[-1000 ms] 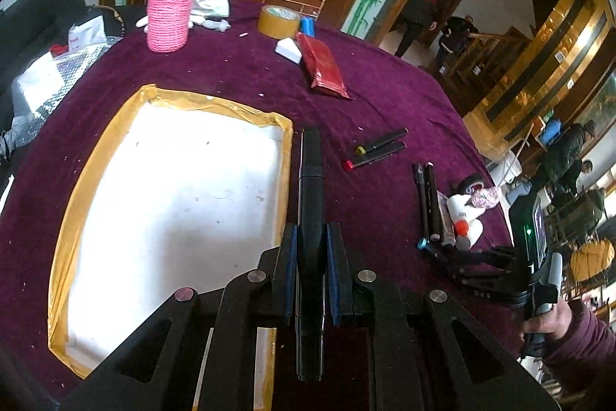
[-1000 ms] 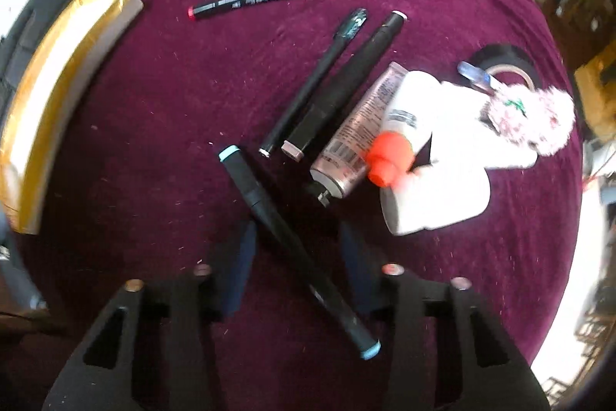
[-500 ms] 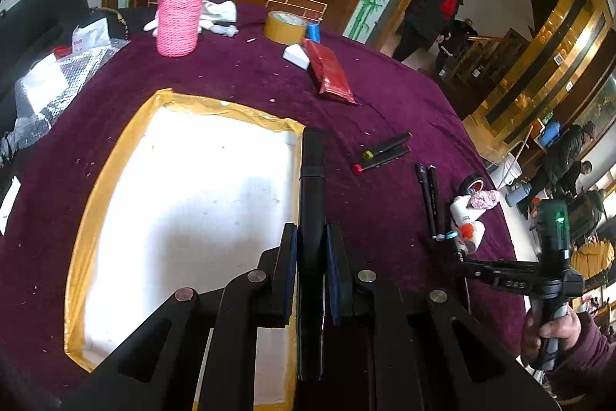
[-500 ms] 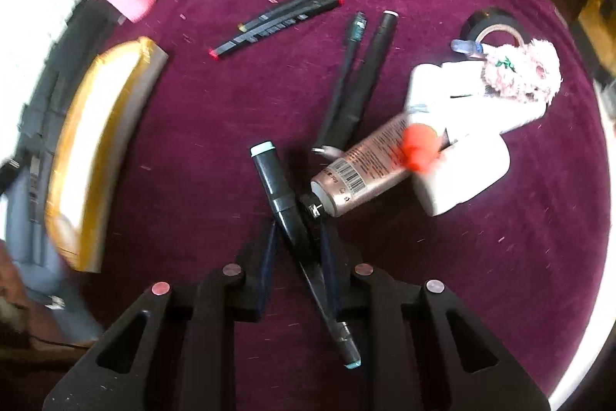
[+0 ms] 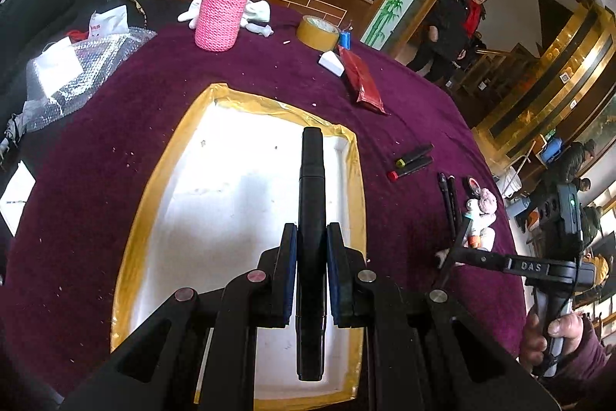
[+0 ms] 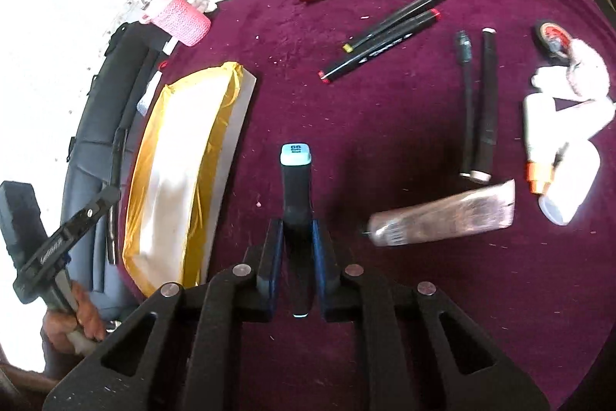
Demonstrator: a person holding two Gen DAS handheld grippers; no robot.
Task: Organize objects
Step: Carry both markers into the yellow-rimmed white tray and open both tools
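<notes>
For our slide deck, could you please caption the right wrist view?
Right claw shut on a blue-capped marker, lifted above the purple cloth beside the white tray.

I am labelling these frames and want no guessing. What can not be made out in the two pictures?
- Silver tube, right wrist view: motion blur makes its print unreadable.
- Black marker in the left gripper, left wrist view: cap colour does not show.
- Blue-capped marker in the right gripper, right wrist view: the fingers hide its middle.
- White tray, right wrist view: inside is washed out.
</notes>
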